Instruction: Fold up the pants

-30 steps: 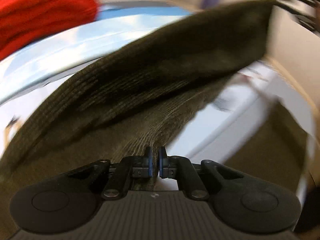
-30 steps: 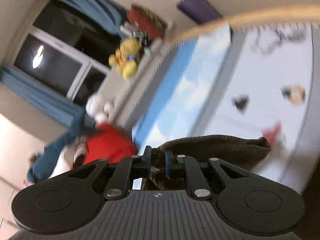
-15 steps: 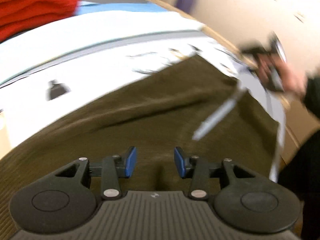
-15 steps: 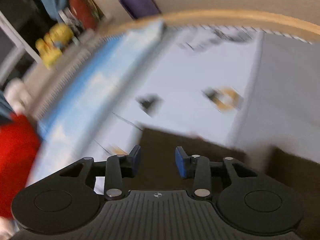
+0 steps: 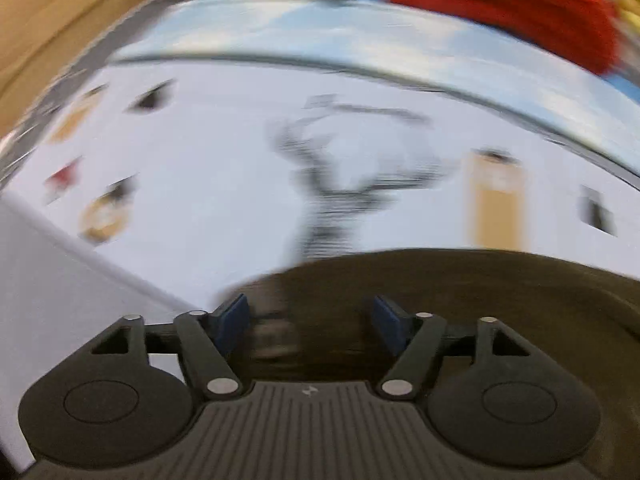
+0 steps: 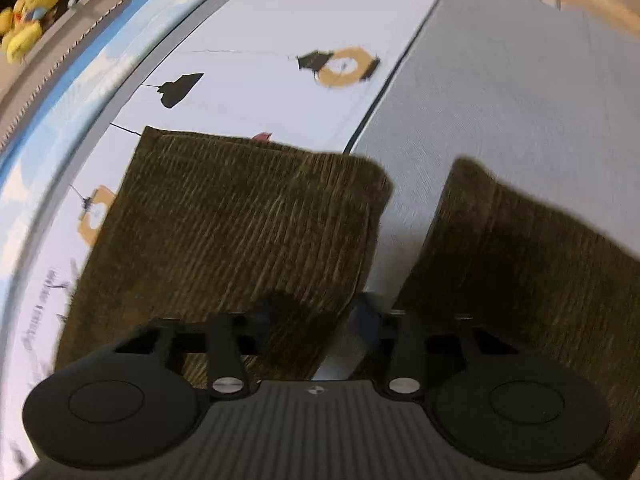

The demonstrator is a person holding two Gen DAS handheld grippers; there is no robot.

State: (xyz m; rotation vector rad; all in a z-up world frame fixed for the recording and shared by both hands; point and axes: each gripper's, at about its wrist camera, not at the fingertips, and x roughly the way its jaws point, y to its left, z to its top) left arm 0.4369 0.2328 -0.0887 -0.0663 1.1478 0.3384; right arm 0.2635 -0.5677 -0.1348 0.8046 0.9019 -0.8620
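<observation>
Here, in the blurred left wrist view, the left gripper (image 5: 310, 322) has just been opening, its blue fingers (image 5: 232, 322) spread wide and empty above the edge of the dark olive corduroy pants (image 5: 460, 300), which lie on a bed sheet (image 5: 200, 168) printed with small pictures, a red cloth (image 5: 500, 4) beyond. In the right wrist view, the right gripper (image 6: 316, 328) points down at the pants (image 6: 224, 232), two legs lying side by side on the sheet (image 6: 260, 64); its jaws have just been closing, but the fingers are blurred and partly hidden by cloth, so I cannot tell whether they pinch it.

The left gripper (image 5: 310, 322) is opening off the dark olive corduroy pants (image 6: 240, 224), now lying on the printed bedsheet (image 6: 256, 60).
</observation>
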